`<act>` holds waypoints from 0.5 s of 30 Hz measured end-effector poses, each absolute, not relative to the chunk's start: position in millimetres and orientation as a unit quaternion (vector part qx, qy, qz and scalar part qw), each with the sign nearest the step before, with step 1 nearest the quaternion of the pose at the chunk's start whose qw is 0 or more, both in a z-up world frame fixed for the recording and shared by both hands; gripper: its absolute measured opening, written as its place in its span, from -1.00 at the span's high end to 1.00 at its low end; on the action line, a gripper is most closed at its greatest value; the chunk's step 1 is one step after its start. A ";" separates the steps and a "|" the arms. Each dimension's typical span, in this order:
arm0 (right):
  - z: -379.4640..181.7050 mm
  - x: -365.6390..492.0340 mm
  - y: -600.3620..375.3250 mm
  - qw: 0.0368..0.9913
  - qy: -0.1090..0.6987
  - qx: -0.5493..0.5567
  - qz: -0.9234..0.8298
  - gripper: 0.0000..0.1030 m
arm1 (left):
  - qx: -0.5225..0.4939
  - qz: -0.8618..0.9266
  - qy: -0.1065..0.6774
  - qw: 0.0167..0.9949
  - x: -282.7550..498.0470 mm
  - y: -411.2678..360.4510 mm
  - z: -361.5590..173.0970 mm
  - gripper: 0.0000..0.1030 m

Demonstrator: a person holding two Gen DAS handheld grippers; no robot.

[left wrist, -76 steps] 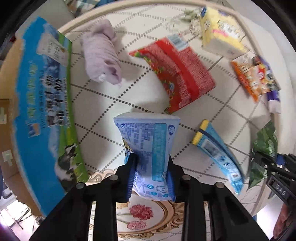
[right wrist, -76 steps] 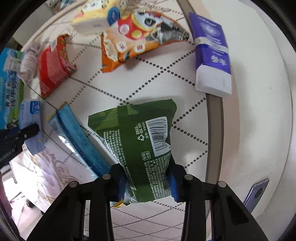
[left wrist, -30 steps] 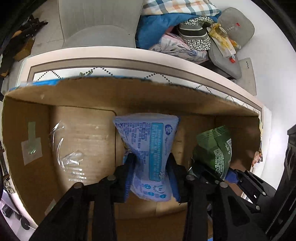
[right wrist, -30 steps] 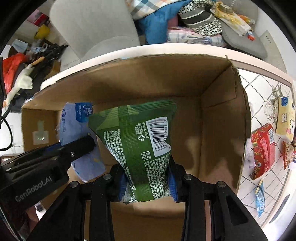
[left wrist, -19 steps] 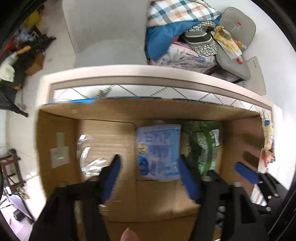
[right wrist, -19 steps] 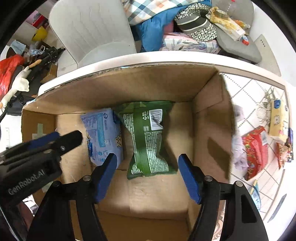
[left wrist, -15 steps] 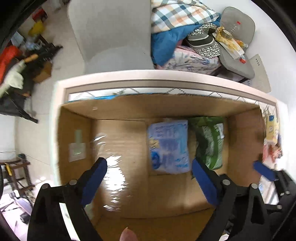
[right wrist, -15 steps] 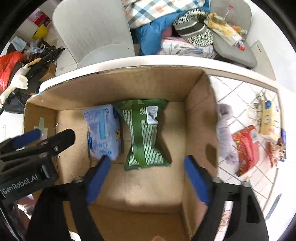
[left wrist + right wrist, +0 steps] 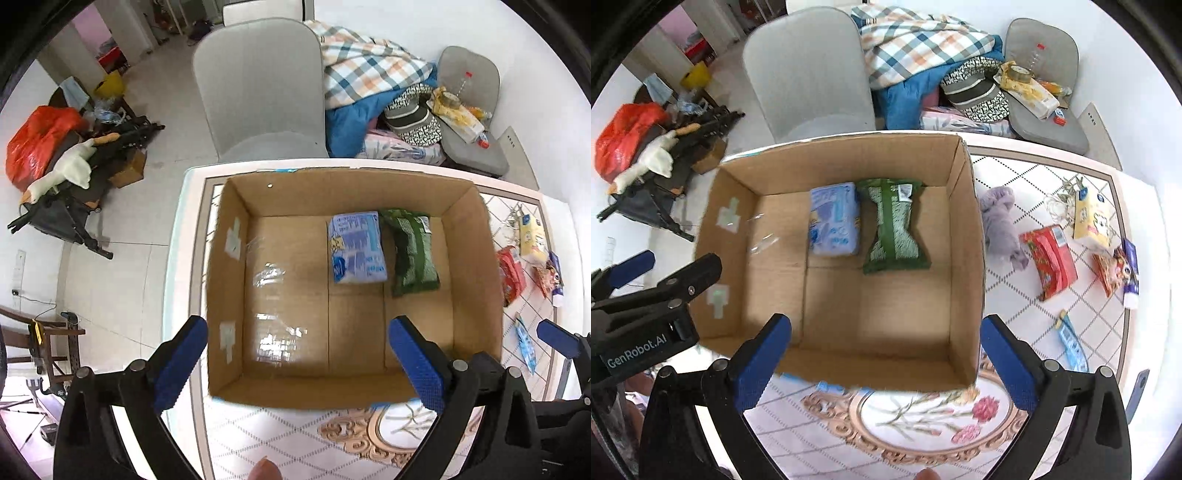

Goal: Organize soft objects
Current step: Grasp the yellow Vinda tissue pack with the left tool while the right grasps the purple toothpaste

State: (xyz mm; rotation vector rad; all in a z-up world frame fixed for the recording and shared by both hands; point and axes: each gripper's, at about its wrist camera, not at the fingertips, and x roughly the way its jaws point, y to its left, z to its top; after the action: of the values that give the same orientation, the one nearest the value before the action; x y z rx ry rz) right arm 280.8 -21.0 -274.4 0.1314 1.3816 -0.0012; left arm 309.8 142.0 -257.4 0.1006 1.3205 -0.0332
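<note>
An open cardboard box (image 9: 476, 258) (image 9: 967, 229) stands on the table. On its floor lie a light blue tissue pack (image 9: 356, 247) (image 9: 834, 225) and a green snack bag (image 9: 413, 254) (image 9: 894, 229), side by side. My left gripper (image 9: 295, 362) is open and empty, high above the box's near wall. My right gripper (image 9: 884, 358) is open and empty, also above the near wall. Soft objects lie on the table right of the box: a purple cloth (image 9: 1001, 221), a red pack (image 9: 1051, 258), a yellow tissue pack (image 9: 1091, 218), an orange snack bag (image 9: 1112, 269) and a blue sachet (image 9: 1071, 343).
The table (image 9: 1052, 177) has a diamond-patterned top with a floral medallion (image 9: 923, 417) near me. A grey chair (image 9: 258, 92) stands behind the box. Clothes and bags pile up on a seat (image 9: 388, 107) at the back right. Clutter lies on the floor at the left (image 9: 55, 155).
Both grippers carried their packs into the box, opened and let them go there. Both have since risen and pulled back, empty.
</note>
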 end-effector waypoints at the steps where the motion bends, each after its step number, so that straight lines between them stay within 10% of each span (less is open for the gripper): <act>1: -270.2 275.7 -21.7 0.771 0.634 0.062 0.002 -1.00 | 0.043 -0.014 0.611 0.791 301.9 143.2 -251.1 -0.95; 15: -220.0 227.2 -125.9 0.776 0.612 0.150 0.014 -1.00 | 0.016 -0.058 0.600 0.798 283.7 44.0 -196.0 -0.95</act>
State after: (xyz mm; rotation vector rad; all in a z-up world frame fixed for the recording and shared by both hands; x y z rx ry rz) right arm 227.2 -125.9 -220.0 0.3255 1.3250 0.0311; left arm 283.7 44.0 -196.0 0.0344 1.2870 -0.1241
